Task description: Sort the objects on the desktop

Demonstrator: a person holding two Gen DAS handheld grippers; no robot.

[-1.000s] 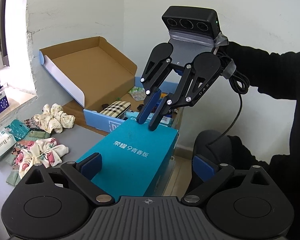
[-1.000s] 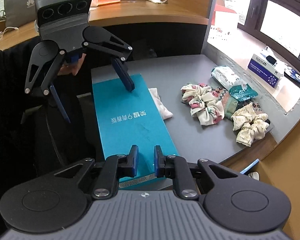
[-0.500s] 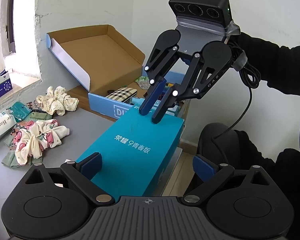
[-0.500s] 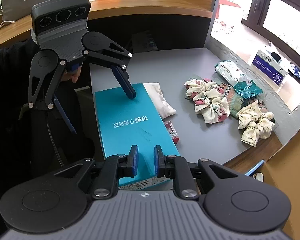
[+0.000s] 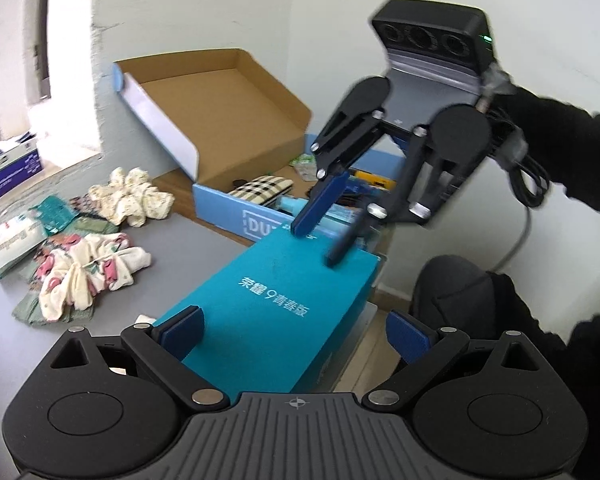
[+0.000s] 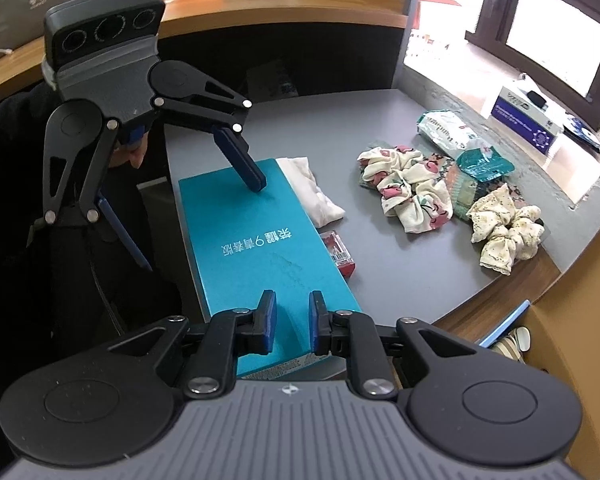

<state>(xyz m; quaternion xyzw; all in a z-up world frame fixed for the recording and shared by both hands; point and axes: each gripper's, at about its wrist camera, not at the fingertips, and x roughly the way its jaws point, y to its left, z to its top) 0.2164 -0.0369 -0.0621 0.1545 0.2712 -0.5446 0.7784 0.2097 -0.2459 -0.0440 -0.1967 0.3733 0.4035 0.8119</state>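
The teal box (image 5: 276, 300) lies at the desk's near edge, one long side overhanging it, and you have a tool at each end. Your left gripper (image 5: 296, 338) is spread wide, one pad (image 5: 182, 330) against the box's side at about 8 o'clock, the other hanging off past the desk edge at 4 o'clock — so it steadies rather than clamps. Your right gripper (image 6: 292, 326) has its jaws narrowed to a small gap over the opposite end; whether they pinch the lid I cannot tell. Beside the box lie a white cloth (image 6: 312, 192) and a small red packet (image 6: 338, 252). Scrunchies (image 5: 86, 274) sit out at 9 o'clock, and the open cardboard box (image 5: 204, 120) waits at 12 o'clock — probably the destination.
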